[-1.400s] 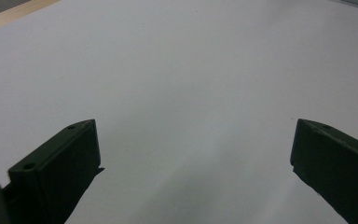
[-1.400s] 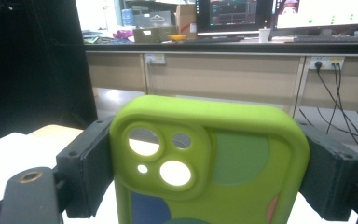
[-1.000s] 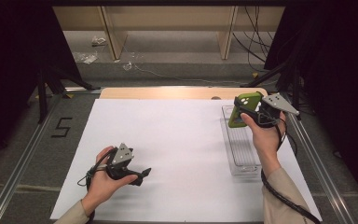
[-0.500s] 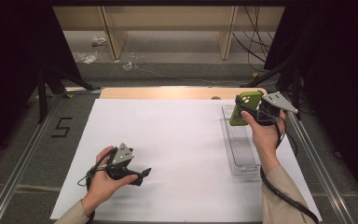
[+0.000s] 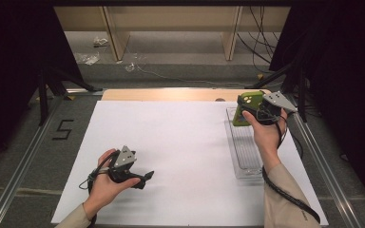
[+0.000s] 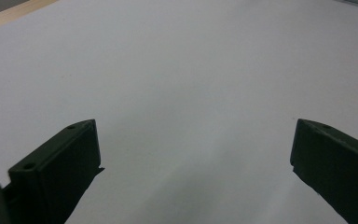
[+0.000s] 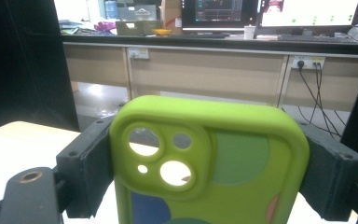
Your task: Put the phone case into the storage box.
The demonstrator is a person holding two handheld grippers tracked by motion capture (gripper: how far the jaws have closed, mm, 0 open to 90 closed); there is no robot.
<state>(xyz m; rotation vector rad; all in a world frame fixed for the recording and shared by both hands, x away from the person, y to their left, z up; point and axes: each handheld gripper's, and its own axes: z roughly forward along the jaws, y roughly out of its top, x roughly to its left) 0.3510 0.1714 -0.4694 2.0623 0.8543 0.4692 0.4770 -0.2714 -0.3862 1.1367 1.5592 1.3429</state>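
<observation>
We take the clear plastic tray (image 5: 244, 156) at the right side of the white sheet (image 5: 180, 142) as our landmark. In the high view we see the right gripper (image 5: 247, 107) raised over the far end of that tray, held in the person's right hand (image 5: 262, 133), with its grey three-cornered plate on the side away from the sheet's middle. Its jaws are clamped on a green phone case (image 5: 242, 108), which sits off the table, above the tray's far end and not touching the tray as far as we can tell. In the right gripper view we see the phone case (image 7: 209, 163) standing upright between the two black jaws, one pressing on each long side, with the camera cut-outs of the case toward the top left and coloured patches across its back; beyond it we see a wooden counter (image 7: 214, 70) with monitors on it. The left gripper (image 5: 142, 178) lies well apart from the tray, near the front edge of the sheet on the opposite side, low over the sheet in the person's left hand (image 5: 107, 183). In the left gripper view its jaws stand wide apart with nothing between them, above the bare white sheet (image 6: 182, 84).
</observation>
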